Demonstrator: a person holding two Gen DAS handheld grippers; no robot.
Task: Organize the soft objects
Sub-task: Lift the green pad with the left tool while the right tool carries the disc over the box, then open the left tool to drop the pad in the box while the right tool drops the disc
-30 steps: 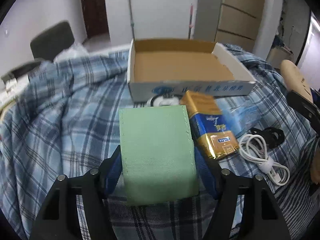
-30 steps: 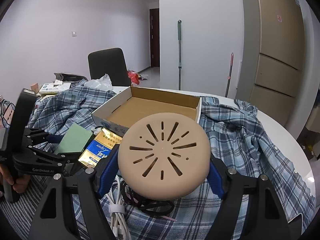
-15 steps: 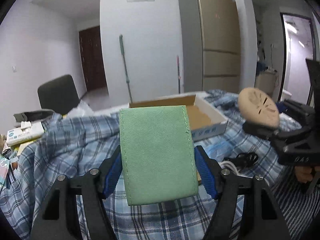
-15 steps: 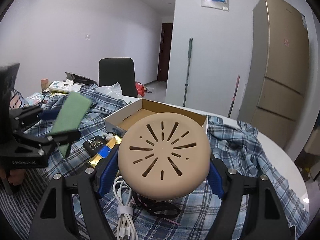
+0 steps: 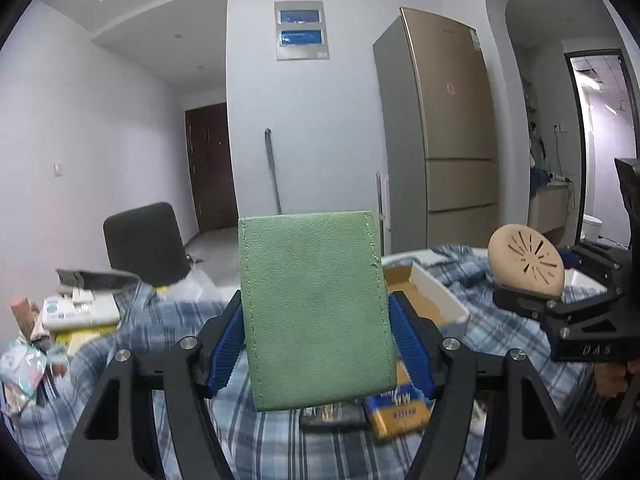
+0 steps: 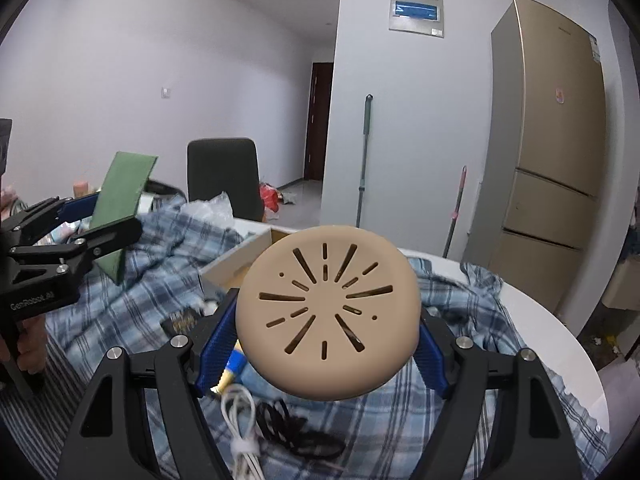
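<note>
My left gripper (image 5: 316,344) is shut on a flat green felt pouch (image 5: 312,304) and holds it up above the table, tilted upward; the pouch also shows in the right wrist view (image 6: 120,204). My right gripper (image 6: 320,340) is shut on a round beige slotted soft pad (image 6: 328,312), raised above the table; it also shows at the right of the left wrist view (image 5: 524,260). An open cardboard box (image 5: 424,296) lies on the blue plaid cloth (image 6: 132,292) behind both grippers, largely hidden by the held things.
A blue and gold packet (image 5: 396,408) and a dark small item (image 5: 332,420) lie under the left gripper. A white cable (image 6: 240,420) and a black cord (image 6: 296,432) lie under the right gripper. A chair (image 6: 224,176), fridge (image 6: 548,184) and clutter (image 5: 76,312) stand around.
Both grippers have risen and tilted upward with their objects still held. The box and table have dropped low in both views; the room's walls now fill them.
</note>
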